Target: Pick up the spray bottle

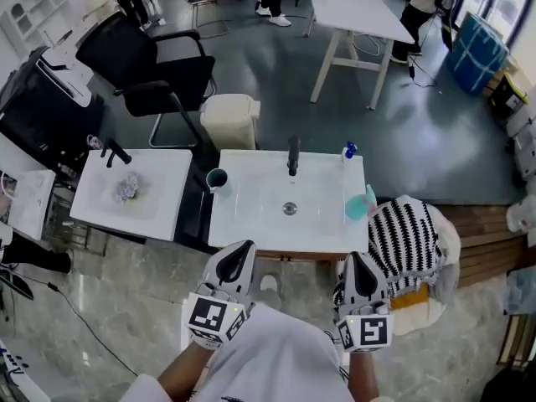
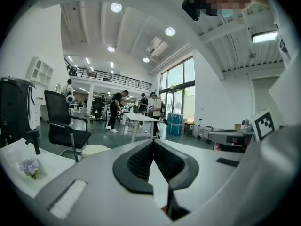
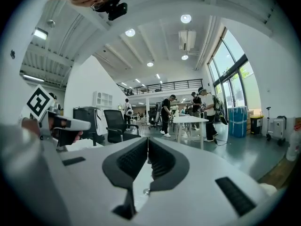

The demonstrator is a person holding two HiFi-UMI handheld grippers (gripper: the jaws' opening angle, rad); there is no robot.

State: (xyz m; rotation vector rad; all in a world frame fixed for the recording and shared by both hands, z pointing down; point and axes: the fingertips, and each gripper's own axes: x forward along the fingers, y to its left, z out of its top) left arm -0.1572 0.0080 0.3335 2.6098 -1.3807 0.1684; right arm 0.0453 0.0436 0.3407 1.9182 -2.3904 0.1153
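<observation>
A teal spray bottle (image 1: 361, 204) stands on the right rim of the white sink (image 1: 251, 224), below a small blue-capped bottle (image 1: 348, 151). A black faucet (image 1: 293, 155) rises at the sink's back edge. In the head view both grippers hover side by side at the sink's near edge. My left gripper (image 1: 243, 249) is left of centre, and my right gripper (image 1: 356, 260) is just short of the spray bottle. Each has its jaws together with nothing between them, as the left gripper view (image 2: 153, 142) and right gripper view (image 3: 147, 140) show. Neither gripper view shows the bottle.
A dark cup (image 1: 218, 179) sits at the sink's left corner. A second white basin (image 1: 163, 208) with a purple flower (image 1: 126, 188) lies further left. A striped cloth (image 1: 406, 237) lies right of the sink. Behind are a beige bin (image 1: 230, 120), a black chair (image 1: 155, 65) and a white table (image 1: 356, 11).
</observation>
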